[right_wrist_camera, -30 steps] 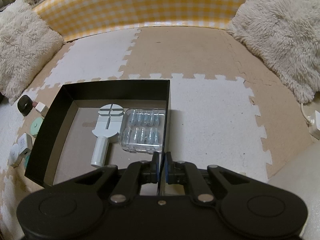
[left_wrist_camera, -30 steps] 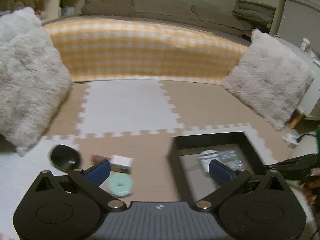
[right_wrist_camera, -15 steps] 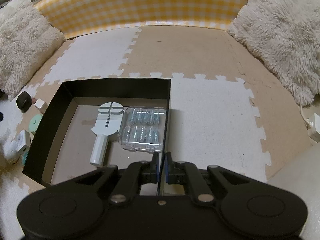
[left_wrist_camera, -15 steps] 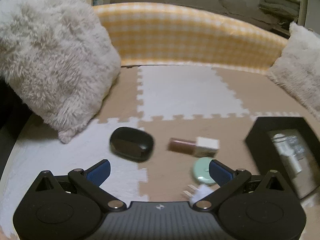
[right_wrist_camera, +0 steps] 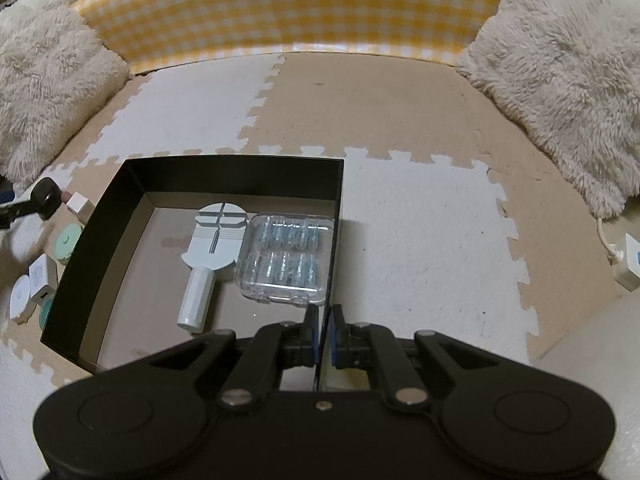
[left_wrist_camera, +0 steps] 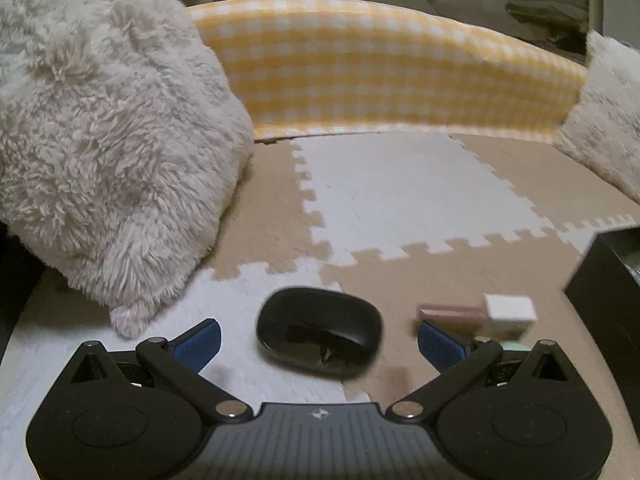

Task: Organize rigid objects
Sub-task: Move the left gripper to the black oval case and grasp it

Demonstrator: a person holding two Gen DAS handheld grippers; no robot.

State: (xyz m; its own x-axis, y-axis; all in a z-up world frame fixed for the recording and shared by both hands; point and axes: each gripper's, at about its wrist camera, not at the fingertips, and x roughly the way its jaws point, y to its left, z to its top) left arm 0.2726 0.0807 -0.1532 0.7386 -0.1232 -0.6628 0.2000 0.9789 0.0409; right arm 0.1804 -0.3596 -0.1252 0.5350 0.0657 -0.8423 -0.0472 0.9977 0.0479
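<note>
My left gripper [left_wrist_camera: 318, 340] is open, its blue pads either side of a black oval case [left_wrist_camera: 319, 332] that lies on the foam mat. A pink bottle with a white cap [left_wrist_camera: 480, 314] lies just right of the case. My right gripper [right_wrist_camera: 323, 336] is shut on the right wall of the black box [right_wrist_camera: 334, 240]. Inside the box lie a white tool with a round head [right_wrist_camera: 212, 248] and a clear plastic case [right_wrist_camera: 286, 258]. The black oval case also shows in the right wrist view [right_wrist_camera: 47, 201], left of the box.
Round mint and white objects [right_wrist_camera: 66, 242] and a white adapter [right_wrist_camera: 40, 280] lie left of the box. Fluffy cushions [left_wrist_camera: 104, 132] [right_wrist_camera: 560, 80] stand at both sides. A yellow checked bolster [left_wrist_camera: 380, 72] closes the back. A white plug [right_wrist_camera: 630, 260] lies far right.
My left gripper has swung left and closer to the floor, away from the box, until the black oval case sits between its open fingers. My right gripper has stayed clamped on the box wall.
</note>
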